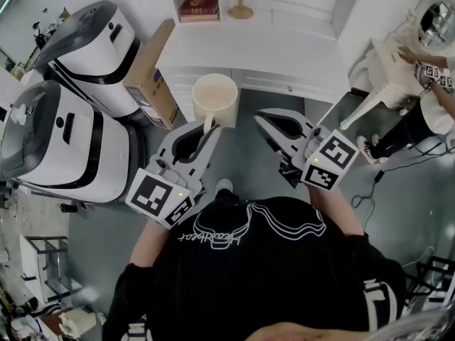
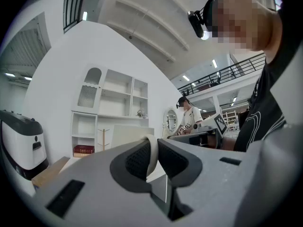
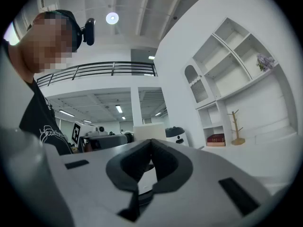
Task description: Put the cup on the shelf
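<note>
A cream cup [image 1: 215, 99] hangs in the air in front of the white shelf unit [image 1: 284, 59]. My left gripper [image 1: 208, 128] is shut on its handle [image 2: 153, 159], which shows as a pale band pinched between the dark pads. The cup's body [image 2: 129, 134] rises just beyond the jaws, with the shelf unit [image 2: 113, 109] behind it. To the right, my right gripper [image 1: 261, 119] is shut with nothing in it. In the right gripper view the jaws [image 3: 151, 143] meet, with the cup [image 3: 148, 131] beyond them and the shelves [image 3: 227, 74] at the right.
Two large white machines [image 1: 67, 144] [image 1: 99, 41] stand at the left, with a cardboard box [image 1: 153, 80] beside them. On the shelf are a red book [image 1: 199, 6] and a wooden mug tree [image 1: 240, 2]. A second person [image 1: 430, 91] stands at the far right near cables on the floor.
</note>
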Demonstrator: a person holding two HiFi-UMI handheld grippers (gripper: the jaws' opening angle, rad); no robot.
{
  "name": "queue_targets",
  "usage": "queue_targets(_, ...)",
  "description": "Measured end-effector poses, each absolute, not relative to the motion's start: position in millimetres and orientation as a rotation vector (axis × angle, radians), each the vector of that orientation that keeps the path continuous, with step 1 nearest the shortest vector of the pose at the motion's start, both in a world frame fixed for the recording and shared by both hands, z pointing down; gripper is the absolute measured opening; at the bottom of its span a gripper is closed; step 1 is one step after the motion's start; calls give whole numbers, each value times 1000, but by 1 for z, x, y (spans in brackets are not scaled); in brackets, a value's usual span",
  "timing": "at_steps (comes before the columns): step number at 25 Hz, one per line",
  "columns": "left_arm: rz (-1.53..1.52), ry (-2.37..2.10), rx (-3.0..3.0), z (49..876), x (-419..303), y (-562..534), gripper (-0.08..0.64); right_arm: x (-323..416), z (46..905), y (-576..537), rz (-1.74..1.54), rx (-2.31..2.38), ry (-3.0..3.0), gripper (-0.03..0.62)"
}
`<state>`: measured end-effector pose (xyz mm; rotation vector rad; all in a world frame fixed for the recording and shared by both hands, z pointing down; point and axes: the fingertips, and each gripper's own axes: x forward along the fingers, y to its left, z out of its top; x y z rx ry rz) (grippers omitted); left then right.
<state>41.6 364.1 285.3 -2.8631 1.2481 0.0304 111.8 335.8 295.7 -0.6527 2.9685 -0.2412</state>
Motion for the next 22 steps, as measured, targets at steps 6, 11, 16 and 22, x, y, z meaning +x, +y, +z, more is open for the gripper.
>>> queue_targets(6, 47, 1255, -2884, 288, 35, 357, 44, 105, 298, 333, -244, -653, 2978, 5)
queue_targets(11, 58, 1245, -2909, 293, 35, 344, 44, 105, 307, 321, -280, -685, 3000, 5)
queue_targets(16, 69, 1230, -2932, 295, 33, 323, 44, 104, 307, 300, -299, -712, 2992, 5)
queue_targets(22, 75, 1218, -2953, 297, 27, 286, 44, 102, 310, 263, -320, -744, 2979, 5)
